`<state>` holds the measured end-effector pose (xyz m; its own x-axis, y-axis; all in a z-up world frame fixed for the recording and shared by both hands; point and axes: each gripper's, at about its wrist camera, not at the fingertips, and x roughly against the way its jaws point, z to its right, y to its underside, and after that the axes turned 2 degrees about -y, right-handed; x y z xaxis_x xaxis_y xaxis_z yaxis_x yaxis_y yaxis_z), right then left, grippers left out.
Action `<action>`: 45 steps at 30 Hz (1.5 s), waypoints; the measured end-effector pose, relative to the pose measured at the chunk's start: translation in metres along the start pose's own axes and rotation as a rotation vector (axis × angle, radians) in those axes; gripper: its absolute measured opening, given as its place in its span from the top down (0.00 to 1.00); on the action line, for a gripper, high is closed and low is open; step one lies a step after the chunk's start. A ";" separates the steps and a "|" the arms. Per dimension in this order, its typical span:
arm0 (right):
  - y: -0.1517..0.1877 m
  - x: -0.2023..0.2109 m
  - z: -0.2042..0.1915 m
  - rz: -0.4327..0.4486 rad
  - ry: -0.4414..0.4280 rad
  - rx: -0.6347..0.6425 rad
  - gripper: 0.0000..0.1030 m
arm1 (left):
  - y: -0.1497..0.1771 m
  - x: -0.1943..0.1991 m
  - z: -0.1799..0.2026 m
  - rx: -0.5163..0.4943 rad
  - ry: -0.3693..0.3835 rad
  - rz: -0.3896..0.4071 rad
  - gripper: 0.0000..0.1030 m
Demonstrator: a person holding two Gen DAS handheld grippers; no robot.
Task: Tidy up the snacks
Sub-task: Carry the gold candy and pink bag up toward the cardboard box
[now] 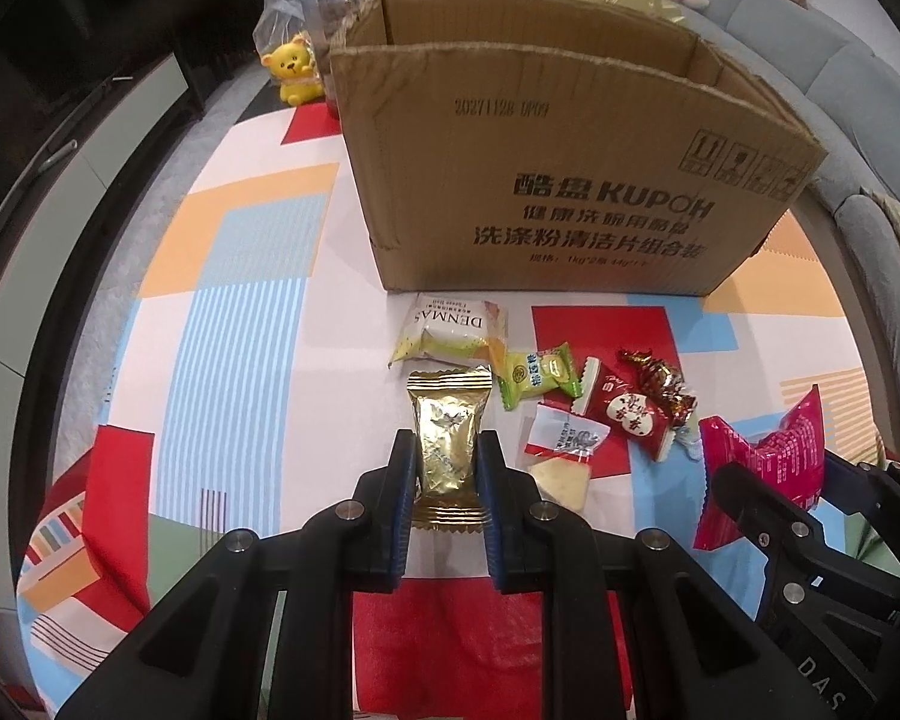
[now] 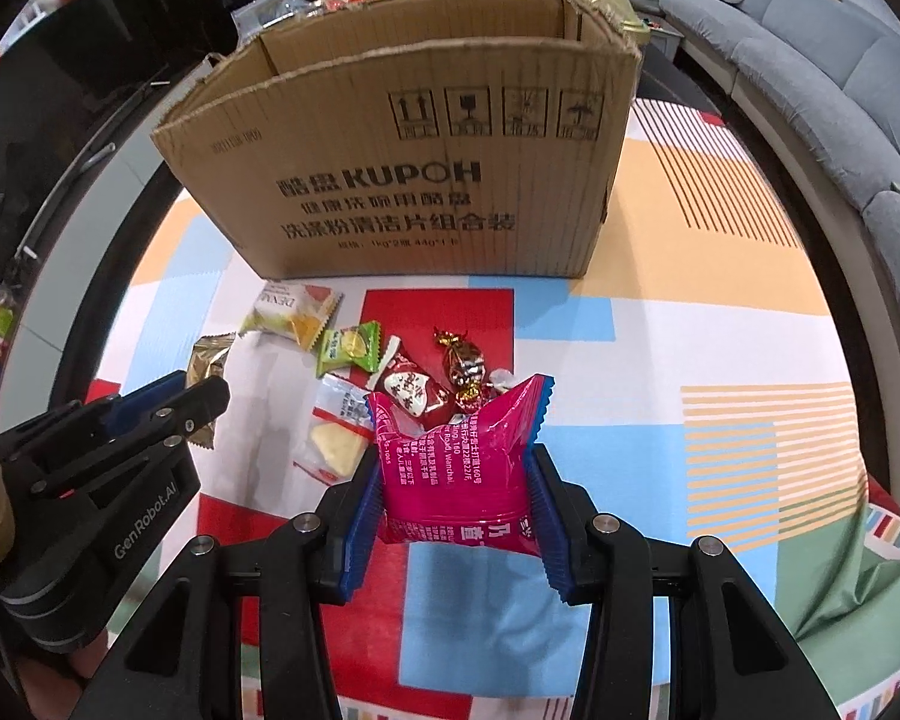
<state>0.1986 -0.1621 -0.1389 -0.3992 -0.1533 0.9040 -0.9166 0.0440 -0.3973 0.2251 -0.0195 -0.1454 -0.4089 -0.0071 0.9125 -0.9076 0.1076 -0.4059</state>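
We record the left gripper (image 1: 447, 468) with its ribbed blue pads pinched on a crinkled gold foil packet (image 1: 447, 444), which stands between the jaws with its serrated end pointing away. The right gripper (image 2: 456, 480) clamps a glossy magenta packet (image 2: 459, 468), puffed and creased, held between its jaws. Just beyond both sets of jaws lie loose snacks on the patterned cloth (image 1: 234, 300): a white DENMAS pouch (image 1: 450, 330), a green sachet (image 1: 534, 375), a red-and-white wrapper (image 1: 621, 414) and a twisted foil candy (image 1: 657, 384). Farther ahead stands an open corrugated cardboard box (image 1: 558, 180).
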 end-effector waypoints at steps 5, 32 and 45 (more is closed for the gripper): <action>-0.005 0.009 -0.002 0.021 -0.002 -0.003 0.54 | -0.003 0.011 -0.001 0.000 -0.001 0.019 0.80; -0.031 0.073 -0.007 0.173 -0.007 0.017 0.54 | -0.031 0.072 0.001 -0.001 0.017 0.137 0.80; -0.063 0.096 -0.013 0.230 -0.023 0.026 0.54 | -0.060 0.089 0.001 -0.002 0.025 0.176 0.80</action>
<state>0.2178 -0.1670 -0.0255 -0.5965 -0.1648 0.7856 -0.8007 0.0546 -0.5965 0.2430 -0.0273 -0.0397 -0.5591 0.0364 0.8283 -0.8219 0.1067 -0.5595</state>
